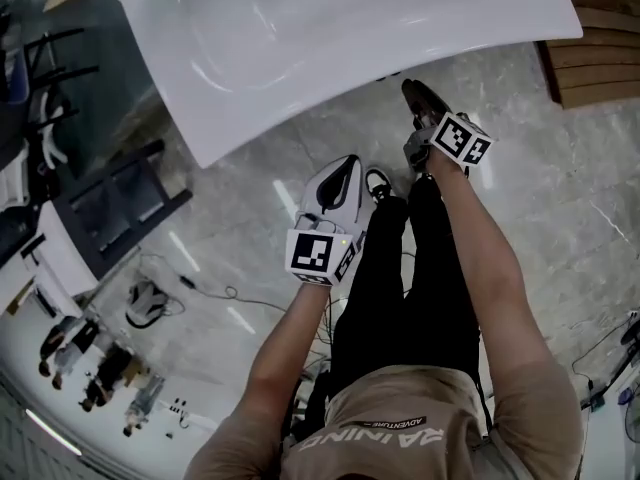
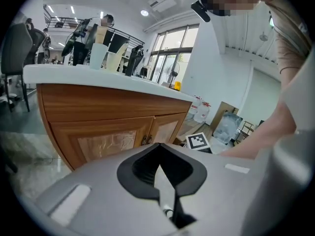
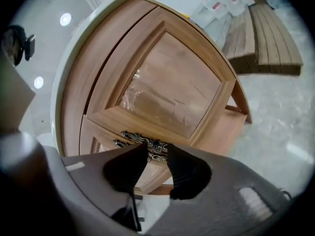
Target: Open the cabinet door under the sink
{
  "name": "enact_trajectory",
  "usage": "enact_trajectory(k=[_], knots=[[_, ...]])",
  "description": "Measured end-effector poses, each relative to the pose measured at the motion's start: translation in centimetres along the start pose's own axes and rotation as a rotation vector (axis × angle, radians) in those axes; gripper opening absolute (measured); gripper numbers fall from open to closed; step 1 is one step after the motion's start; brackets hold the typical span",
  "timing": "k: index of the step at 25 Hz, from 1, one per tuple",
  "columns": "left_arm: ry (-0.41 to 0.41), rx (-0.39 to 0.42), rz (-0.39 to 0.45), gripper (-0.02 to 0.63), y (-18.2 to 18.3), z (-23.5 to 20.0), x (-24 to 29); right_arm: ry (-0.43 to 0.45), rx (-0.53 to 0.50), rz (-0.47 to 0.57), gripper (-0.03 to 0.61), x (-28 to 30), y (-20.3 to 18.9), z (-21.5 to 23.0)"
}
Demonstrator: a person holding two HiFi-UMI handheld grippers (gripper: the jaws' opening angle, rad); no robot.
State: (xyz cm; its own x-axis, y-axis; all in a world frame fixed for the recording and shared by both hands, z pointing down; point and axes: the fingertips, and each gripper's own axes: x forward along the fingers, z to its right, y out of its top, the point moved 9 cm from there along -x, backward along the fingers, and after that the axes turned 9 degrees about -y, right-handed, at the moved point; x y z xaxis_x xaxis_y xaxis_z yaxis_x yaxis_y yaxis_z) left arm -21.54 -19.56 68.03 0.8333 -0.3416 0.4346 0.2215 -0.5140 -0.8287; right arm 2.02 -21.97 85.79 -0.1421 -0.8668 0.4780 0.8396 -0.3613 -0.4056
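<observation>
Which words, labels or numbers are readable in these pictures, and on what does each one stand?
"ADVENTURE": on a black patch on the person's beige shirt, seen upside down.
"RAINING": large letters on the same shirt, upside down; perhaps cut off.
Red print on the white packages near the wall: too blurred to read.

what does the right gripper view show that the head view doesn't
Only the right gripper view: the cabinet door, its ornate handles, and that gripper's jaws standing apart, lined up on them. Only the head view: the sink top, the left gripper, the person's legs. Both: the right gripper, the wooden steps, the floor.
</observation>
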Motion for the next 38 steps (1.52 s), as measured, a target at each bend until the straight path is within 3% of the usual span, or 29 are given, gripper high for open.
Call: enact_trajectory(k=[3,5,10,20,27,38], knots=[[-0.005,-0.003,-0.004,0.018,-0.3,-0.9,0.3,0.106,0.177,0.007,0.14,1.5,-0.5,-0.1],[-0.009,-0.003,-0.011,0.018,-0.5,-1.4,0.2,0.131,0.276,0.028,0.14,2.5,-1.0,0.2],[0.001,0.004,-0.021,0.018,-1.1,-2.3,0.0,0.158,0.311,0.03,0.14,3.7,-1.7,0.8],[0.013,-0.004,-0.043,0.018,-1.7,-3.3,-0.3,0.308,0.498,0.108,0.087,4.2,-2.3,0.9],[-0.006,-0.002,-0.049,0.018,-2.0,-2.9,-0.2,0.3,0.452,0.098,0.086,3.4,-2.0,0.7],[-0.01,0.012,-0.027,0.018,-1.4,-3.0,-1.0,0.205,0.291,-0.024,0.084,0.3,-2.6,3.2]])
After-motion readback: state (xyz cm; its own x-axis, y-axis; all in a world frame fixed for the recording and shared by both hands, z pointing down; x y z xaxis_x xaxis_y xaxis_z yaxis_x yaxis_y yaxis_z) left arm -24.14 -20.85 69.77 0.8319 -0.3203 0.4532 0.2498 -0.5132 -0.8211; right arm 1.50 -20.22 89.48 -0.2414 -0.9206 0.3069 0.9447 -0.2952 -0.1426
